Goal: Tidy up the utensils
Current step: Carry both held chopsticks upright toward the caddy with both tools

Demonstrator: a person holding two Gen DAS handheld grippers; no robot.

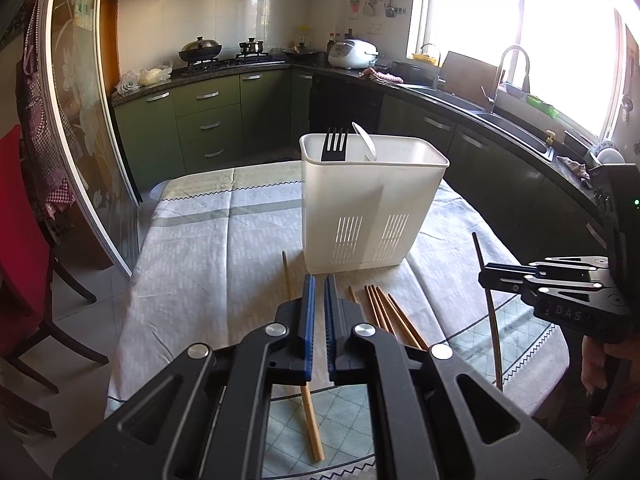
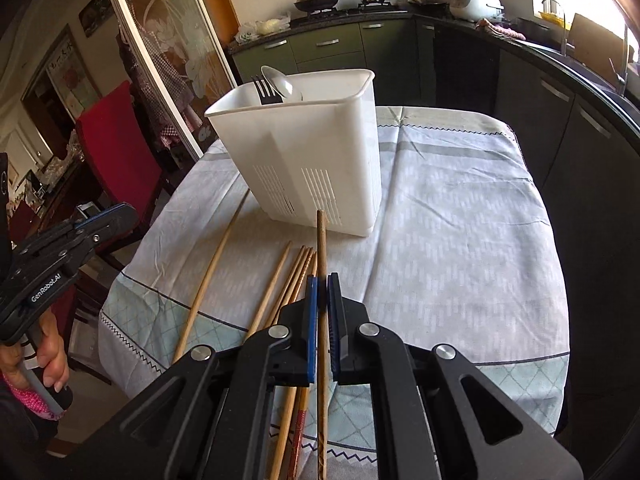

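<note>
Fingers of the right gripper [image 2: 322,280] clamp a dark chopstick [image 2: 321,264]; the left gripper [image 1: 319,280] is nearly closed (holding nothing) near the white caddy [image 1: 372,216].

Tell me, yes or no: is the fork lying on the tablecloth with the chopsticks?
No. The fork stands upright inside the white holder, tines up beside a spoon, while the chopsticks lie on the cloth.

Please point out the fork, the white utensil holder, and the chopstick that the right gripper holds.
fork [image 1: 335,145]: left wrist view, on its tines.
white utensil holder [image 1: 360,200]: left wrist view, on its front wall.
held chopstick [image 2: 321,240]: right wrist view, on its shaft ahead of the fingers.
</note>
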